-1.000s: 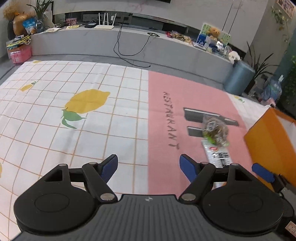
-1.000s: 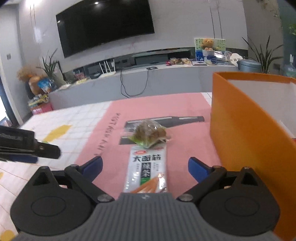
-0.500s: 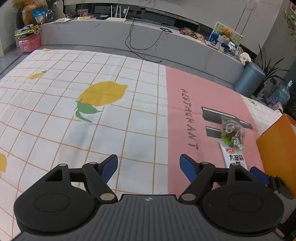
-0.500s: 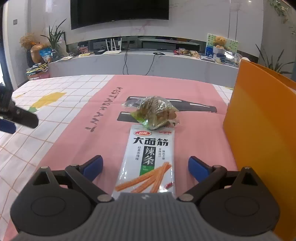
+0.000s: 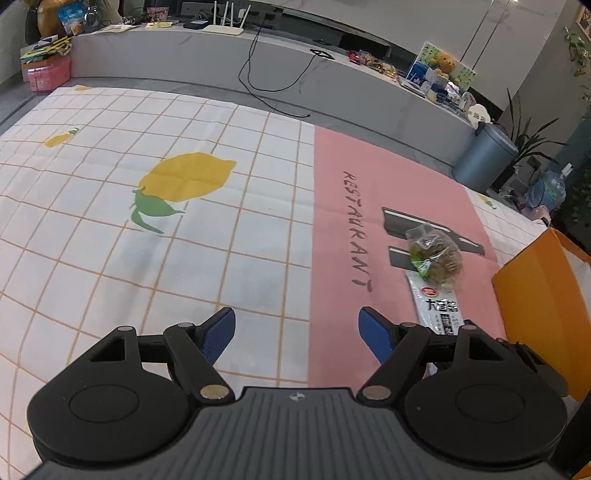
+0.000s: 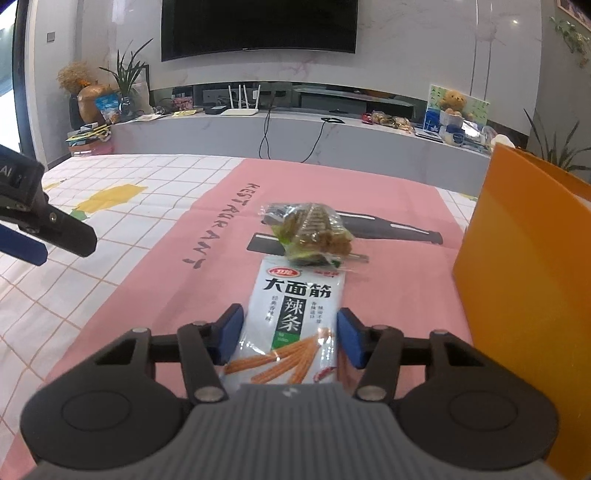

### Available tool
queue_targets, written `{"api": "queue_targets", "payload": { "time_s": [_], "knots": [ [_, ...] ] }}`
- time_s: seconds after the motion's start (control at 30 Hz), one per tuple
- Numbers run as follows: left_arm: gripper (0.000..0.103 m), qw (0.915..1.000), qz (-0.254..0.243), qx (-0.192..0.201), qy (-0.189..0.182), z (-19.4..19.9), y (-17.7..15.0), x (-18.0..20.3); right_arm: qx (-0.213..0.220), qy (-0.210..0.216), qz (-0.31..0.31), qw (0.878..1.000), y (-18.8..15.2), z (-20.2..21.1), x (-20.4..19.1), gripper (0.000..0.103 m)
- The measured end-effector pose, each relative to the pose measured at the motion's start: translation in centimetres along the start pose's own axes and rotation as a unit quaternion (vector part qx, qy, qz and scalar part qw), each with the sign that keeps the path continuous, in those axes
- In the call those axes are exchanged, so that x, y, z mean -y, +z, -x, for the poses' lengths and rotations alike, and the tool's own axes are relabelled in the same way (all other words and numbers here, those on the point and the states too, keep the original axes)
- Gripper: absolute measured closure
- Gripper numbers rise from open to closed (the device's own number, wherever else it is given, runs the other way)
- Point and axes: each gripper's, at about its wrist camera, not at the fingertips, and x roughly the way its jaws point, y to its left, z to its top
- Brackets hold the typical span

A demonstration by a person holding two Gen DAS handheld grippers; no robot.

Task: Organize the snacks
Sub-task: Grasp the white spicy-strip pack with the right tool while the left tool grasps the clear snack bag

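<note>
Snack packet [image 6: 295, 325] marked 大面筋 辣条 between closing right claw [image 6: 290, 332], "RESTAURANT" mat [image 6: 221, 229] beneath

Home living room: wall TV [image 6: 258, 27], media console [image 6: 295, 136].

Orange box [image 6: 517, 258], pink-and-checked lemon-print tablecloth [image 5: 221, 229], white snack packet [image 6: 295, 314]
</note>
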Motion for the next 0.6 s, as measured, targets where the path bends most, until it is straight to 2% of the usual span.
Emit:
{"api": "queue_targets", "payload": {
  "time_s": [0.2,0.3,0.43,0.6],
  "knots": [
    [0.014,0.9988,-0.017,0.018,-0.041,0.5,0.0,1.4,-0.01,-0.01,-0.011,1.0,0.1,0.2,0.5,0.053],
    [0.014,0.9971,-0.014,-0.001,-0.074,0.2,-0.2,1.9,-0.004,-0.022,-0.008,1.0,-0.1,0.3,0.1,0.053],
    [0.014,0.9957,0.014,0.001,-0.091,0.6,-0.3,2.5,0.002,-0.033,-0.002,0.999,-0.1,0.3,-0.5,0.053],
    [0.014,0.9922,0.08,-0.013,-0.095,-0.5,1.0,3.8,0.001,-0.027,-0.021,0.999,0.1,-0.1,0.1,0.053]
  ]
}}
